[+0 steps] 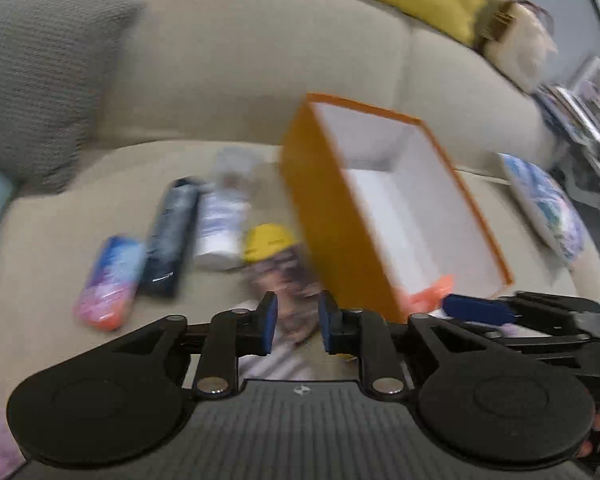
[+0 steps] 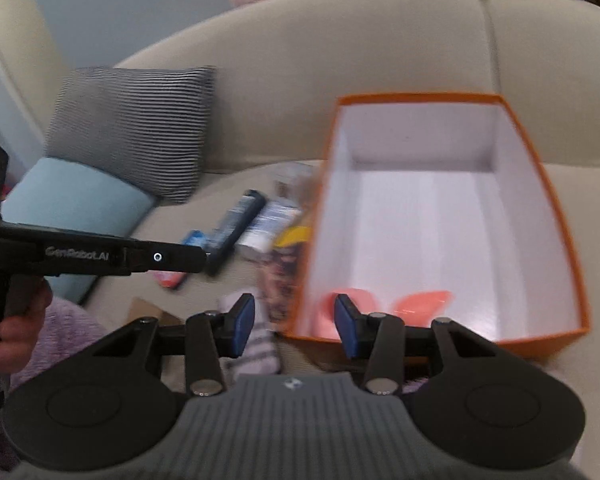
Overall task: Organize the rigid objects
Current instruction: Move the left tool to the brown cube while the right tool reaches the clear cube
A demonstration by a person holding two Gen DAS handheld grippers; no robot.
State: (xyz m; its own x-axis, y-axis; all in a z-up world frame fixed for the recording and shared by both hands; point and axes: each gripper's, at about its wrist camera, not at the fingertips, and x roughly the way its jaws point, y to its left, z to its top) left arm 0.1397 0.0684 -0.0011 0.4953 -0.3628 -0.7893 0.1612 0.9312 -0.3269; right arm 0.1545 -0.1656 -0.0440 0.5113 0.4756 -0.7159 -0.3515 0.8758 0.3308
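Beige sofa [image 2: 380, 60] seat holds orange box [image 2: 548, 208], striped cushion [image 2: 136, 128].

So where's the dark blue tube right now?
The dark blue tube lies on the sofa seat, left of the orange box in both views, between a pink-blue pouch and a white bottle.

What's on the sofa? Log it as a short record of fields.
surface: sofa seat
box: orange box, open, white inside, something orange at its near end
loose items: dark tube, white bottle, colourful pack, yellow-capped item, all left of the box
cushions: striped cushion, blue cushion
left gripper: open, holds nothing
right gripper: open, holds nothing
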